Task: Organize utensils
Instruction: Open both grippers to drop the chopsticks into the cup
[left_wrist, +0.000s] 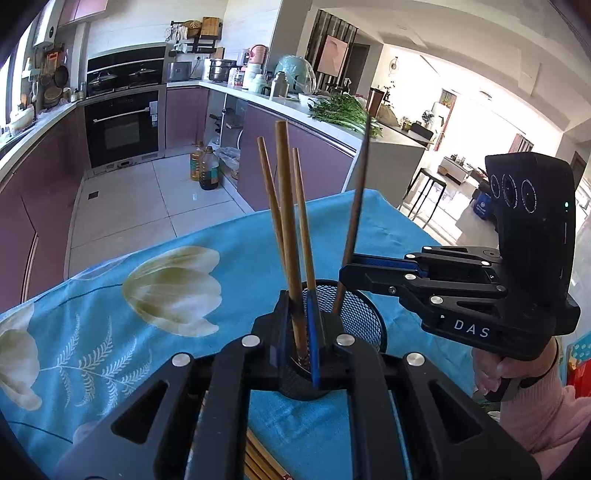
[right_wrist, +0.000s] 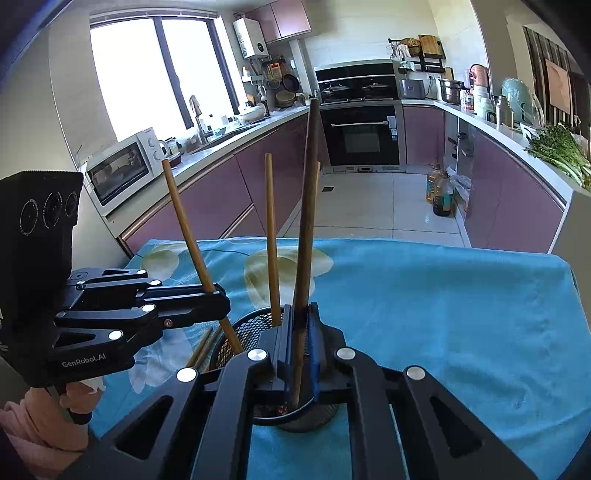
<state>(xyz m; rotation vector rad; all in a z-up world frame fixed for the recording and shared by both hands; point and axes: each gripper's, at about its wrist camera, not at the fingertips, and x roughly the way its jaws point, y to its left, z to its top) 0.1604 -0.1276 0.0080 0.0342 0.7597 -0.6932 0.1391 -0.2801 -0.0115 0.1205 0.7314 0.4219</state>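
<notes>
A black mesh cup (left_wrist: 364, 314) stands on the blue flowered tablecloth (left_wrist: 240, 236), with two light wooden chopsticks (right_wrist: 271, 236) standing in it. My left gripper (left_wrist: 303, 306) is shut on a third light chopstick (left_wrist: 286, 206), whose lower end reaches down into the cup. My right gripper (right_wrist: 301, 310) is shut on a dark brown chopstick (right_wrist: 308, 206), its tip also inside the cup (right_wrist: 240, 332). Both grippers hover at the cup's rim, the left gripper (right_wrist: 221, 299) beside the right one (left_wrist: 345, 275). The bottom of the cup is hidden behind the fingers.
Several loose chopsticks (right_wrist: 201, 347) lie on the cloth beside the cup, near the table's front edge. A hand in a pink sleeve (left_wrist: 532, 391) holds the right gripper. Purple kitchen cabinets, an oven (right_wrist: 360, 133) and oil bottles (right_wrist: 441, 195) on the floor lie beyond the table.
</notes>
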